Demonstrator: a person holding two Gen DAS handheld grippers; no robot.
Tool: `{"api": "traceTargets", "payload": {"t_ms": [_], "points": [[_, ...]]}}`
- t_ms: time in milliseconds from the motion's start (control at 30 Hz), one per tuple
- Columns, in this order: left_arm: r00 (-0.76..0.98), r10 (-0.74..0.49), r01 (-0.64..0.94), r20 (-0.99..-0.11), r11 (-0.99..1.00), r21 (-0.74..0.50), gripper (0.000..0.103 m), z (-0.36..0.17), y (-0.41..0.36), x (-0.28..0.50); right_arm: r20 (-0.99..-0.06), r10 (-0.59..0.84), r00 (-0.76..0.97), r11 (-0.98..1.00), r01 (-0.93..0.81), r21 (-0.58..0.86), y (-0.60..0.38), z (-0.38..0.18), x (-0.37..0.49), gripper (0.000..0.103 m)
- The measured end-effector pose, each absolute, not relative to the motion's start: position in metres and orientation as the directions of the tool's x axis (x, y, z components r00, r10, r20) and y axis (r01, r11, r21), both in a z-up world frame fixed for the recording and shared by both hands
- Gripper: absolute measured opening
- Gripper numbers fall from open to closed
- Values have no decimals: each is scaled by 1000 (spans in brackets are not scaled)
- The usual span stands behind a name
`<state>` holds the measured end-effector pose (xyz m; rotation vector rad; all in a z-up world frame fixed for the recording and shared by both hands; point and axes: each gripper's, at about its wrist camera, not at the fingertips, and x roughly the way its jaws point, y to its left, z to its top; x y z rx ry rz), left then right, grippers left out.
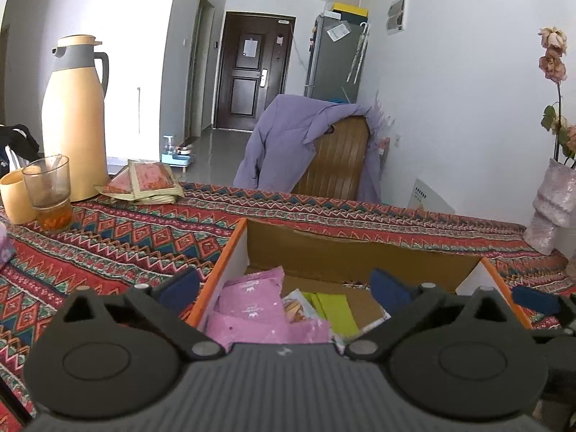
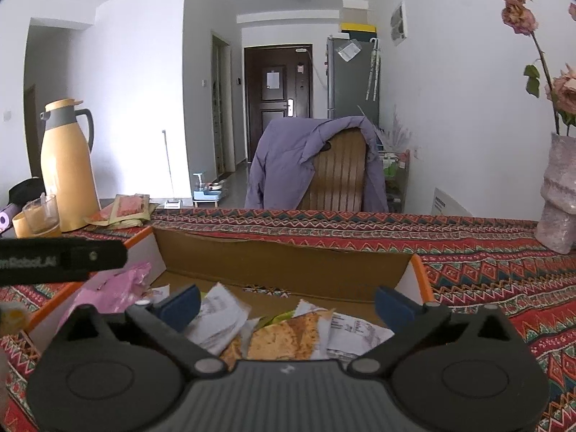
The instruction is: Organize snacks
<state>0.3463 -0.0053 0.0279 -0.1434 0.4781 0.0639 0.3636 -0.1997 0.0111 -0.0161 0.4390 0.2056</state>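
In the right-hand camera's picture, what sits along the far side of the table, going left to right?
Glass cup → yellow thermos jug → stack of pink packets → chair draped with a purple jacket → pink vase of flowers.

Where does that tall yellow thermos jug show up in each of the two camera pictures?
Left wrist view: thermos jug stands large at the far left, behind the glass cup.
Right wrist view: thermos jug is smaller, at mid-left, beyond the cardboard box.
Shared landmark: the purple jacket draped over the chair.
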Motion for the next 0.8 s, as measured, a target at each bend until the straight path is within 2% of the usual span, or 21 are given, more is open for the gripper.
{"api": "traceTargets", "payload": {"t_ms": [400, 800], "points": [[912, 25, -85, -410, 988, -127, 103, 45, 1, 300, -400, 194, 896, 979, -204, 16, -210, 27, 323, 103], [951, 9, -43, -310, 994, -103, 103, 61, 5, 197, -369, 230, 901, 971, -236, 29, -222, 33, 237, 103]]}}
